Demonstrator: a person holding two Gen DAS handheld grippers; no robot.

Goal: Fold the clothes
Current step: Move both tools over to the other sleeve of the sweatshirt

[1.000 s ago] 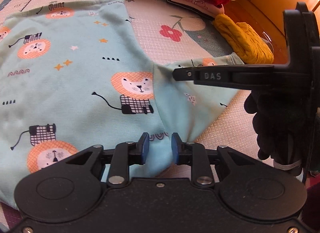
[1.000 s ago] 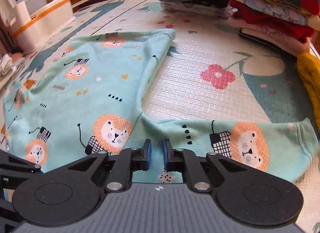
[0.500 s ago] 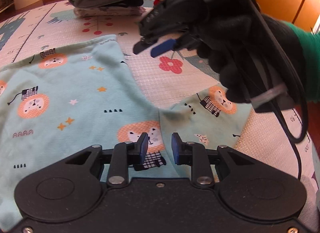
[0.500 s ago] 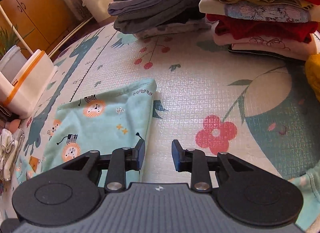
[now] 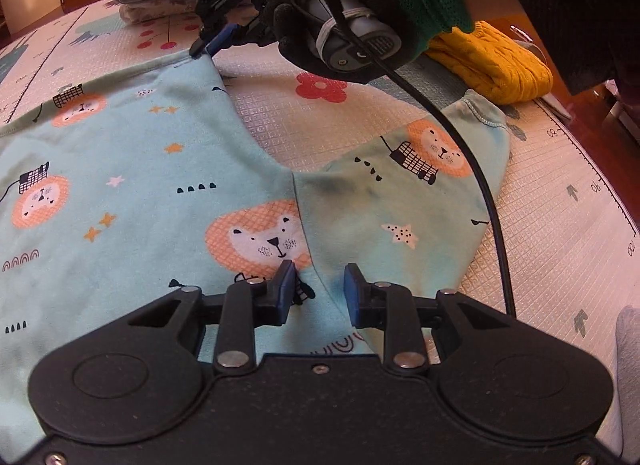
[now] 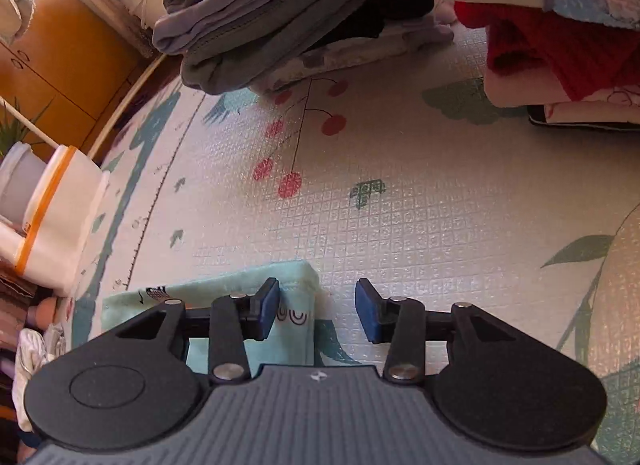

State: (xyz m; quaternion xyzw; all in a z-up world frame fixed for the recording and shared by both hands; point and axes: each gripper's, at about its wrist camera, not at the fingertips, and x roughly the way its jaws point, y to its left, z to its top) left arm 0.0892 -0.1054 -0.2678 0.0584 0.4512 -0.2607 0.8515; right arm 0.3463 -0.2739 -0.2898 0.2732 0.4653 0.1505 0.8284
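Note:
A mint-green child's top printed with orange lions (image 5: 132, 193) lies flat on the play mat, one sleeve (image 5: 420, 185) stretched to the right. My left gripper (image 5: 319, 289) hovers open over the armpit seam, nothing between its pads. In the left wrist view my right gripper (image 5: 208, 47), held by a black-gloved hand (image 5: 320, 5), reaches down to the top's far hem corner. The right wrist view shows that gripper (image 6: 317, 307) open, with the hem corner (image 6: 296, 289) lying between its blue pads.
Folded grey clothes (image 6: 260, 13) and a red-and-patterned stack (image 6: 560, 33) sit at the mat's far side. A yellow knit garment (image 5: 492, 61) lies beyond the sleeve. A white bin with an orange band (image 6: 52, 217) stands left. A black cable (image 5: 480, 185) hangs across the sleeve.
My right gripper let go of the sleeve, opened, and travelled across the mat to the top's far hem corner. The sleeve now lies flat. The left gripper has opened a little wider.

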